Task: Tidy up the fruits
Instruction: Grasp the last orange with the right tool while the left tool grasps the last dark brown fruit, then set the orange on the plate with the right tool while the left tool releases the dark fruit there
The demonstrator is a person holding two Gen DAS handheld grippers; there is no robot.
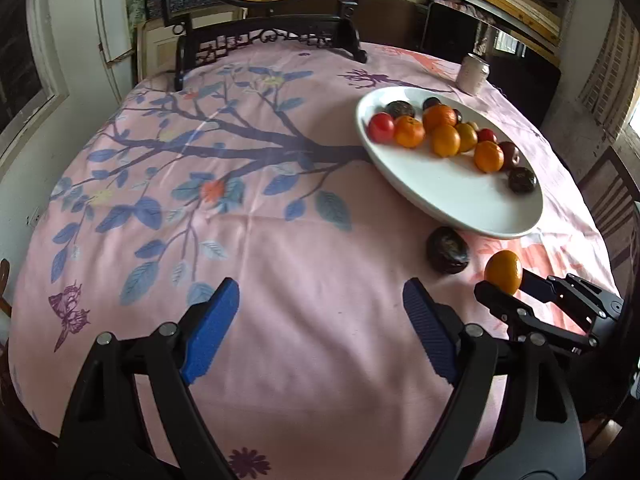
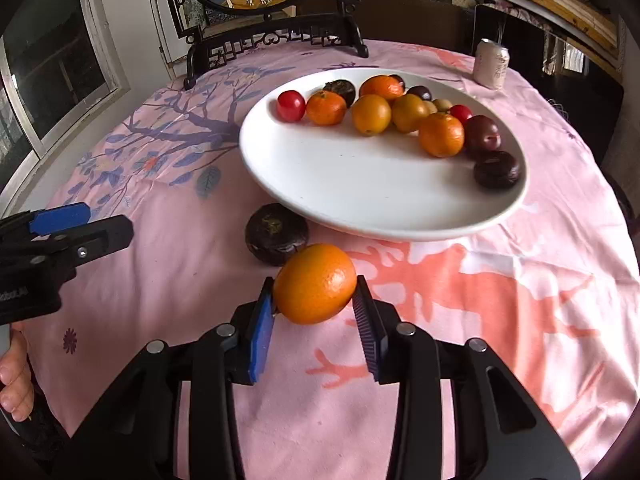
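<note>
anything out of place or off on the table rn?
One dark fruit sits on the tablecloth just off the white plate's near rim, while the other fruits are on the plate. The right gripper holds an orange above the cloth. The left gripper is open and empty. Nothing looks spilled or damaged.

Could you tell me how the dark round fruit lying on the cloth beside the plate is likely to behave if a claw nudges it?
The dark fruit looks squat, so it probably slides or wobbles rather than rolls. The soft tablecloth may bunch and slow it. It lies close against the plate, which likely blocks it.
</note>
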